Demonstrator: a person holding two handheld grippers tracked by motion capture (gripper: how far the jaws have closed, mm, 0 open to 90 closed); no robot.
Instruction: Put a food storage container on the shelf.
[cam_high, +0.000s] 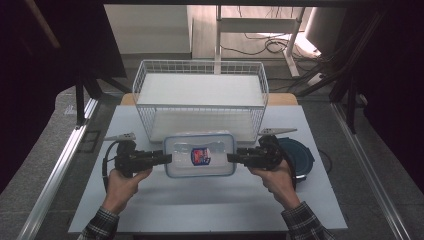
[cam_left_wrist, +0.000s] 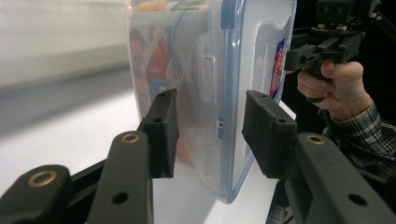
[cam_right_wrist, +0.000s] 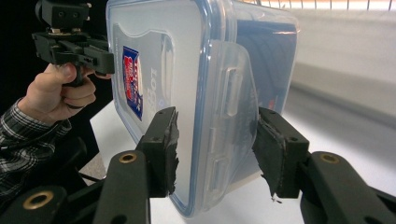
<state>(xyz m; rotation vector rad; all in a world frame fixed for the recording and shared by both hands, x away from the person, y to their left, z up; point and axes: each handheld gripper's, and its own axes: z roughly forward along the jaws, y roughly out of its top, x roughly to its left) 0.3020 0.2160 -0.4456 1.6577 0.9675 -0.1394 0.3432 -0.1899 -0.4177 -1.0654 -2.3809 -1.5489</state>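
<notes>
A clear plastic food container (cam_high: 200, 155) with a blue-rimmed lid and a red and blue label sat on a pale table (cam_high: 210, 210), about midway between the table's left and right edges and just in front of a white wire basket (cam_high: 200, 92) that stood toward the far edge. A dark round lid-like object (cam_high: 300, 155) lay near the table's right edge; what it was could not be told.

A person in plaid sleeves held a gripper in each hand, one at each short end of the container. The left gripper (cam_high: 162, 159) pointed in from the left, its tips at the container's left end. The right gripper (cam_high: 235, 158) pointed in from the right, its tips at the right end.

In the left gripper view, the left gripper (cam_left_wrist: 210, 130) had its two black jaws spread apart, one on either side of the container's (cam_left_wrist: 215, 70) side clip flap, with gaps visible between pads and plastic. The far hand (cam_left_wrist: 336, 88) and its gripper showed beyond.

In the right gripper view, the right gripper (cam_right_wrist: 215, 144) likewise stood with jaws parted, straddling the clip flap on the container's (cam_right_wrist: 187, 70) near end without pressing it. The opposite hand (cam_right_wrist: 56, 93) showed at the left.
</notes>
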